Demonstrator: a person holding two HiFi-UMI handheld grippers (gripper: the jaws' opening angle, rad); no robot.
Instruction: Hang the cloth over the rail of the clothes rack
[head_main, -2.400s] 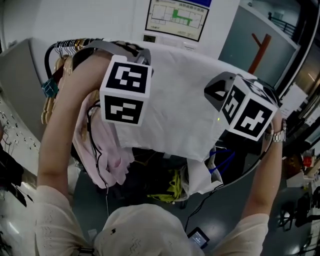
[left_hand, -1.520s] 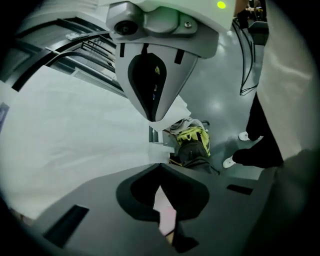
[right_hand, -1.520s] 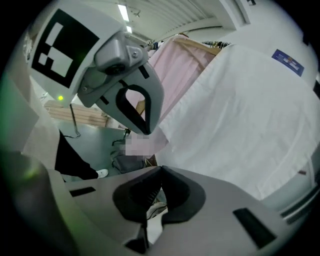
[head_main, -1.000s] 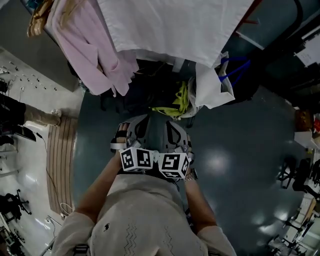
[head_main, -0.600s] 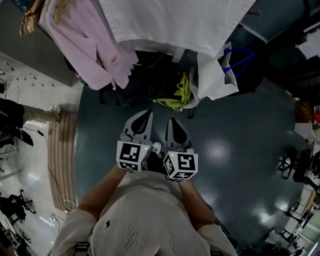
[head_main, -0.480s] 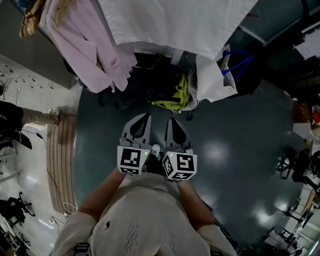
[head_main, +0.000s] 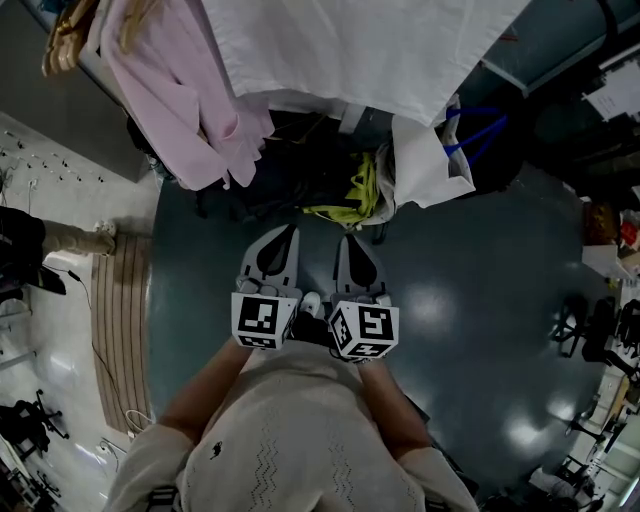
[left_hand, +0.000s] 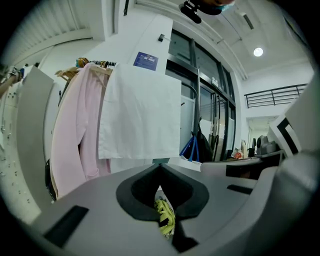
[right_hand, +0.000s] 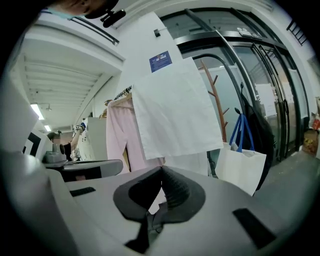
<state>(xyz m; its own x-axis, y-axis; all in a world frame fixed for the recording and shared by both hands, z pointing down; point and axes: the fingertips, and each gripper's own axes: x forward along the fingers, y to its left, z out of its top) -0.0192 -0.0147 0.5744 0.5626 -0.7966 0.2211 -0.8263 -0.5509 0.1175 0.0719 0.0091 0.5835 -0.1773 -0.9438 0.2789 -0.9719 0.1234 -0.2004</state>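
a: how many tools were there, and where?
b: two. the left tool and the right tool sat side by side, close in front of the person's body and over the floor. each carried one marker cube, so two in all: the left cube and the right cube.
a: open or closed?
b: both closed. in each tool's own view the jaws met tip to tip with nothing gripped. only things farther off showed through the hollow behind the tips.
a: and the cloth?
b: one white cloth. it hung flat and square on the rack, ahead of both tools and well apart from them. neither tool touched it. i couldn't make out the rail itself under its top edge.
a: anything beside it?
b: one pink garment hung just to its left in the head view, right against the cloth's edge. wooden hangers showed beyond that, too bunched to count.
a: and underneath?
b: one white bag with blue handles stood below the cloth's right corner. one yellow-green item lay on a dark heap beside the bag.
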